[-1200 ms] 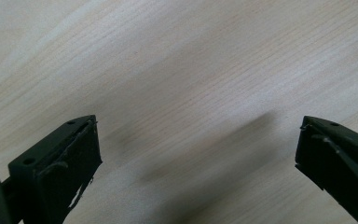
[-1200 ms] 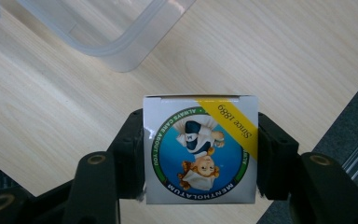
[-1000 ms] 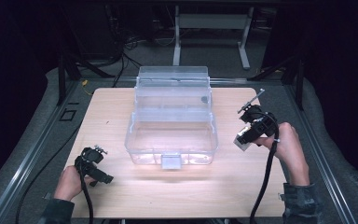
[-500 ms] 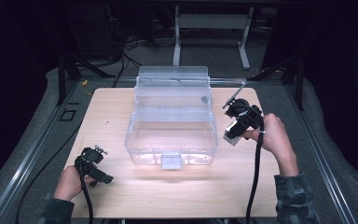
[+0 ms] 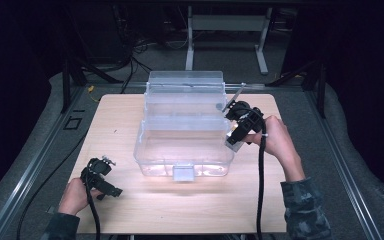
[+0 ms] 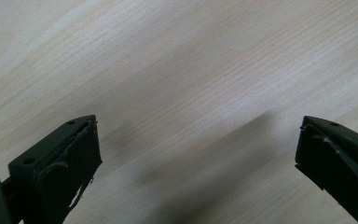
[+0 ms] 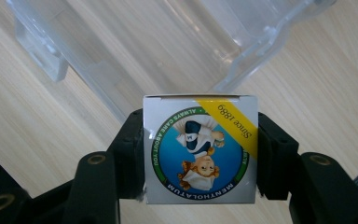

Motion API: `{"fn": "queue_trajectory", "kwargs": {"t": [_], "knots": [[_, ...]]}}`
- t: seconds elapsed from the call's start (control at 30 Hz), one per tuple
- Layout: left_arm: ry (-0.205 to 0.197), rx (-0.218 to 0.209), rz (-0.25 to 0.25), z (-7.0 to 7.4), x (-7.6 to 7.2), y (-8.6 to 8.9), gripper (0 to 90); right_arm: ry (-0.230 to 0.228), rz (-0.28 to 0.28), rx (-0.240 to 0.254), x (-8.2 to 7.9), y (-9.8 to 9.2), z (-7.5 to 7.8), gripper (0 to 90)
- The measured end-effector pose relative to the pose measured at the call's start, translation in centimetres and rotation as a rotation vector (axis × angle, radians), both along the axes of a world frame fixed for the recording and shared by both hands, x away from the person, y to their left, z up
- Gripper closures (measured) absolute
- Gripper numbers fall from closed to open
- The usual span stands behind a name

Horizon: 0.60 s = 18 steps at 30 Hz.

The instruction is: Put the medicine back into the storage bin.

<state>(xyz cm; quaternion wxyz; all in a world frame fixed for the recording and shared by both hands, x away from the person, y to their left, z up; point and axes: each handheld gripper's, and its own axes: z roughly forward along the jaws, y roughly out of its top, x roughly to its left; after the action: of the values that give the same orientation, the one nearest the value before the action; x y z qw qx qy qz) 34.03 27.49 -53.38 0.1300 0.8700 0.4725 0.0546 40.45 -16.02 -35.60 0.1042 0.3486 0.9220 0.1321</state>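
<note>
Right gripper (image 7: 200,154) clamped on small box (image 7: 199,149), at right wall of clear bin (image 5: 185,130); bin opening lay left. Left gripper (image 6: 196,154) apart, empty, near-left.

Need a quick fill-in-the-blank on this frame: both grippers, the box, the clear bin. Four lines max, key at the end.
1. The right gripper is shut on a small ____ printed "Mentholatum".
2. The left gripper is ____, with only the wooden table between its jaws.
3. The clear plastic bin stands with its lid ____.
4. In the high view the right gripper is at the bin's ____ side.

Missing words: box; open; open; right
</note>
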Motion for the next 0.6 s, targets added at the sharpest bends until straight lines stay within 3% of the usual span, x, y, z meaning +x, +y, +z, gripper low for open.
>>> {"fn": "queue_trajectory", "kwargs": {"t": [0.17, 0.27, 0.6], "knots": [[-0.005, -0.002, 0.0, 0.0, 0.0, 0.1, 0.0, 0.017, 0.025, 0.027, 0.4, 1.5, -0.5, 45.5], [-0.005, -0.003, 0.001, 0.0, 0.0, 0.1, 0.0, 0.018, 0.035, 0.005, 0.5, 2.3, -0.8, 45.5], [0.0, 0.004, -0.002, 0.0, 0.0, 0.0, 0.0, 0.061, 0.051, 0.029, 1.0, 3.9, -3.2, 45.5]]}}
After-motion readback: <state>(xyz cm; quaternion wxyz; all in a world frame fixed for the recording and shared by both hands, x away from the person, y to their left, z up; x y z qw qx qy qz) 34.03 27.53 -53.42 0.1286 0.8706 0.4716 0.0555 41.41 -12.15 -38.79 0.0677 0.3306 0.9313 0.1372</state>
